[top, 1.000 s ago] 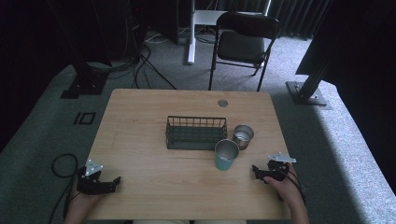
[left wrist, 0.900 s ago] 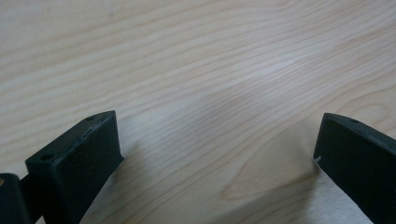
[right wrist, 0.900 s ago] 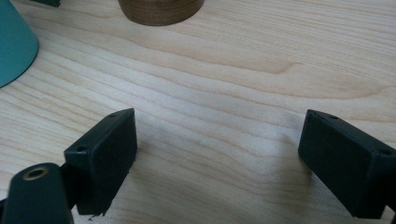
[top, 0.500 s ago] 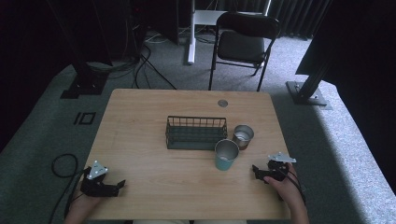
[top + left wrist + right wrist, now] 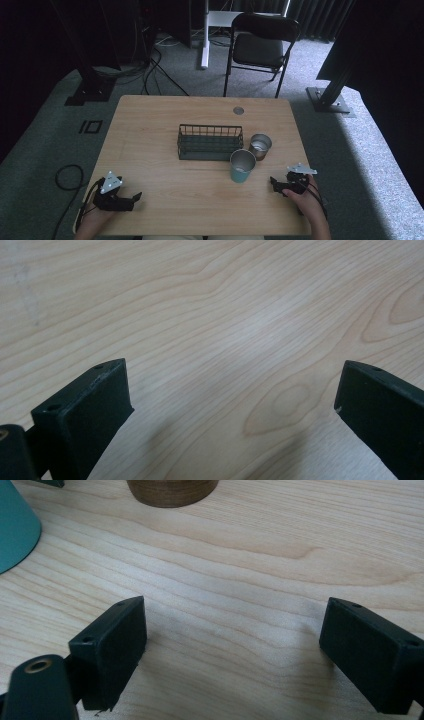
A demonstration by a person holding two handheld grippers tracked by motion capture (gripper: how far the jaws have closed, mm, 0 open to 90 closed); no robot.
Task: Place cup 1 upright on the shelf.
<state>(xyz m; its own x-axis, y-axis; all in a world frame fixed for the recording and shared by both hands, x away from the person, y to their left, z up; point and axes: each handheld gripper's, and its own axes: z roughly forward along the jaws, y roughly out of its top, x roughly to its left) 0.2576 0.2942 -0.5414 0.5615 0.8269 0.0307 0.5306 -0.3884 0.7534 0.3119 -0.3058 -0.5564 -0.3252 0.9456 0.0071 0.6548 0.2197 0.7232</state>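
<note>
While both grippers rest low on the wooden table [image 5: 150, 120], the teal cup [image 5: 242, 166] stands just ahead and to the left of the right gripper [image 5: 278, 184], near it but not touching. That gripper's jaws are spread wide over bare wood, with nothing between them. A brown cup [image 5: 260, 145] stands just behind the teal one, beside a wire basket [image 5: 210, 142]. At the near left corner, the left gripper [image 5: 131, 199] also has its jaws wide apart, well away from the cups.
</note>
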